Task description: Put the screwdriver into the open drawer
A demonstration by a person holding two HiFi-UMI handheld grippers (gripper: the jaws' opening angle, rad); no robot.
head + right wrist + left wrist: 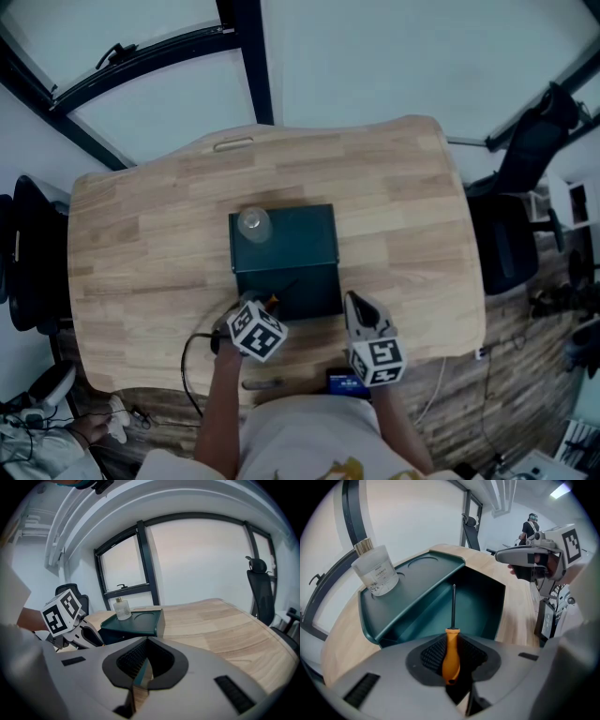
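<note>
**Screwdriver clamped in left gripper, at the open drawer**

Nearest the lens in the left gripper view: the screwdriver [451, 660], orange handle pinched at bottom centre between the closed-in jaws of the left gripper [452, 644]. Thin dark shaft running straight up the frame, tip over the hollow of the drawer [480, 604]. Impossible to tell whether the tip touches anything.

Shown only there: the drawer's dark green inside, with nothing lying in it. Also the right gripper [520, 555] at upper right, side on, over the table [515, 597].

From the head view instead: the layout. Green box [295, 234] at the middle of the table [403, 206], drawer [314, 291] pulled out toward the bottom of the frame, bottle [253, 223] on the box's upper left corner. Left gripper [267, 307] at the drawer's lower left corner, a speck of orange screwdriver [274, 302] at its tip. Right gripper [358, 305] just right of the drawer.

From the right gripper view: right gripper [140, 677] with jaws drawn together to a thin slit, gripping nothing, bare wood behind. Box [136, 623] and bottle [122, 609] left of centre, seen from the side.
</note>
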